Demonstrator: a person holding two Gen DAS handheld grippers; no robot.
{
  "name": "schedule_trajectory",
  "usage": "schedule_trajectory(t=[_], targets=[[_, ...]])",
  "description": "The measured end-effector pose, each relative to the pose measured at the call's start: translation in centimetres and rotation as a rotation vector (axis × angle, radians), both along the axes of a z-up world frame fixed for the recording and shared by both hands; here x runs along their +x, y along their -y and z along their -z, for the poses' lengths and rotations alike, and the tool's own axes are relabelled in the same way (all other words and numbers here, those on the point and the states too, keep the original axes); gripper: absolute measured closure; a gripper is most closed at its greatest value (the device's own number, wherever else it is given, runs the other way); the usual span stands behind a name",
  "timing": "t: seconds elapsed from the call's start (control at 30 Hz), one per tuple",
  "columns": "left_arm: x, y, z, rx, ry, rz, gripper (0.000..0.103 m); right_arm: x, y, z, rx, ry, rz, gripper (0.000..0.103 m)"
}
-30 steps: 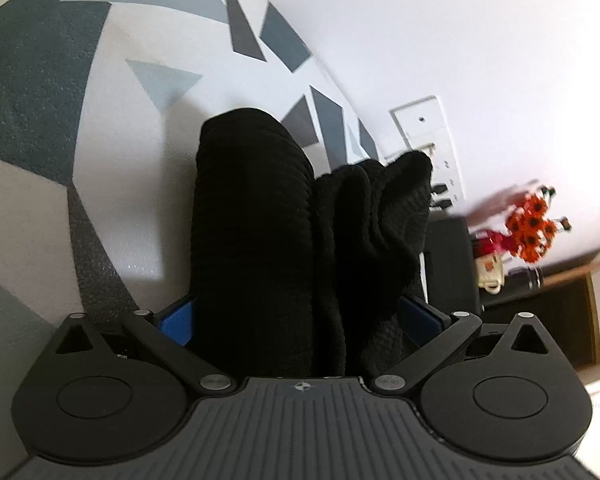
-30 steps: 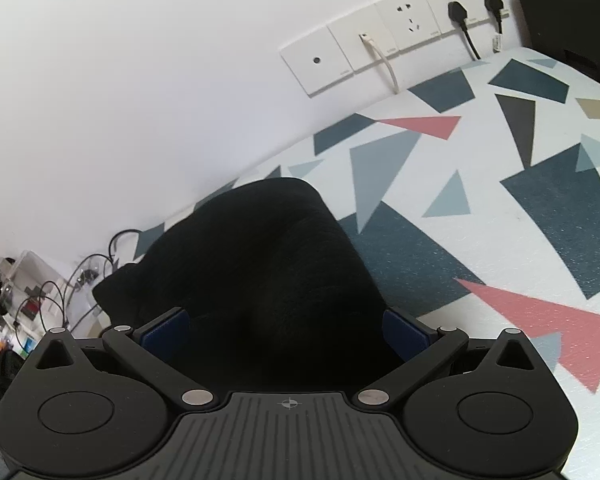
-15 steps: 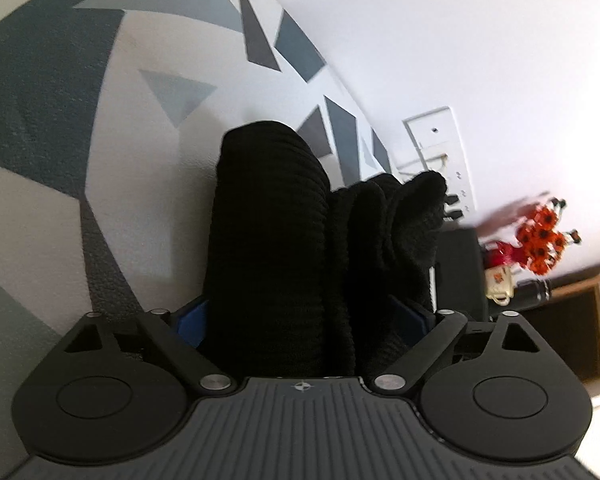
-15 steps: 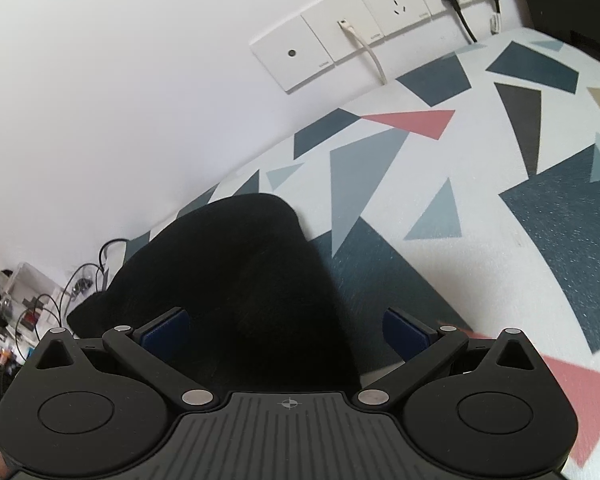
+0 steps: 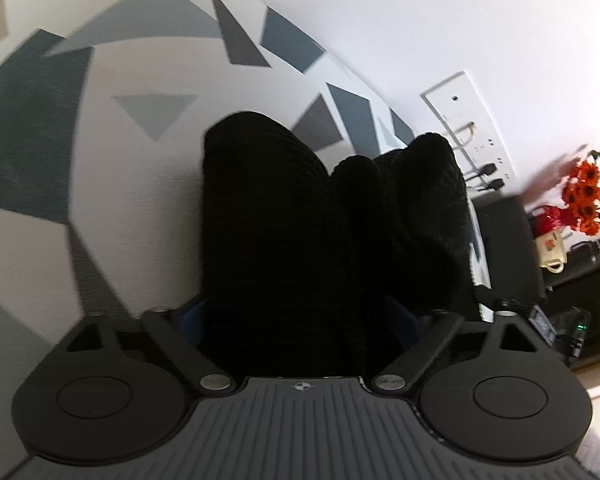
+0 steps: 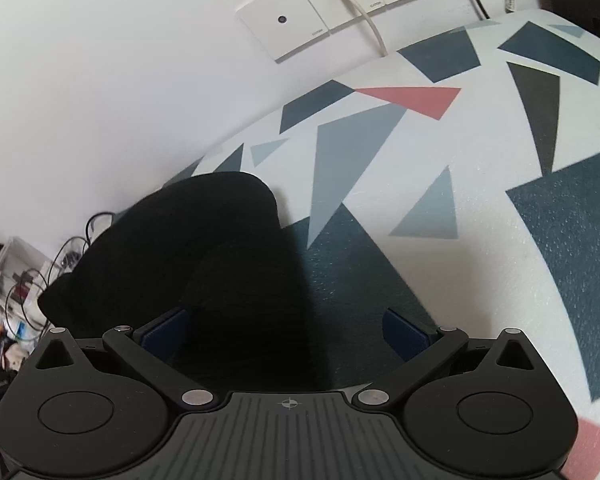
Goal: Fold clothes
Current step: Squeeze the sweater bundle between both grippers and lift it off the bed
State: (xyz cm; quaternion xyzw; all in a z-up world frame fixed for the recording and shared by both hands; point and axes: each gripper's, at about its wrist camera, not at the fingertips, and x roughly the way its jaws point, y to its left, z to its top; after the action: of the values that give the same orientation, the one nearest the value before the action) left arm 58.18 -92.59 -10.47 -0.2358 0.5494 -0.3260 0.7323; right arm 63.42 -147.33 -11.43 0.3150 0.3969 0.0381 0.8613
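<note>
Two grippers over one black ribbed knit garment [image 5: 284, 240] bunched on our triangle-patterned tabletop [image 6: 480, 184]: left gripper [image 5: 300, 320] jaws opening around it; right gripper [image 6: 288, 332] spread wide, cloth between, unpinched

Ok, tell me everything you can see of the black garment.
The garment is a black ribbed knit, bunched into thick upright folds on the patterned cloth near the wall. It fills the gap of the left gripper, whose jaws are opening. In the right view it lies partly inside the open right gripper, clear of one pad.
</note>
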Motion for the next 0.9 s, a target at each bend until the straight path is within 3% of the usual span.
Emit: schedule_trajectory(t=[0.23, 0.33, 0.6, 0.77, 0.9], targets=[[1.0, -1.7, 1.1, -0.123, -0.084, -0.005, 0.001, 2.0, 1.3, 0.8, 0.097, -0.039, -0.082, 0.001], [0.8, -1.1, 0.8, -0.103, -0.079, 0.023, 0.002, 3.0, 1.8, 1.1, 0.162, -0.049, -0.122, 0.001], [0.6, -0.2, 1.0, -0.111, -0.139, 0.072, 0.002, 4.8, -1.0, 1.6, 0.220, -0.045, -0.300, 0.001], [0.0, -1.4, 2.0, -0.200, -0.140, -0.009, 0.001, 5.9, -2.1, 1.2, 0.185, -0.062, -0.398, 0.001], [-0.4, -0.9, 1.7, -0.175, -0.106, -0.011, 0.001, 6.9, -0.8, 1.7, 0.269, -0.095, -0.413, 0.001]])
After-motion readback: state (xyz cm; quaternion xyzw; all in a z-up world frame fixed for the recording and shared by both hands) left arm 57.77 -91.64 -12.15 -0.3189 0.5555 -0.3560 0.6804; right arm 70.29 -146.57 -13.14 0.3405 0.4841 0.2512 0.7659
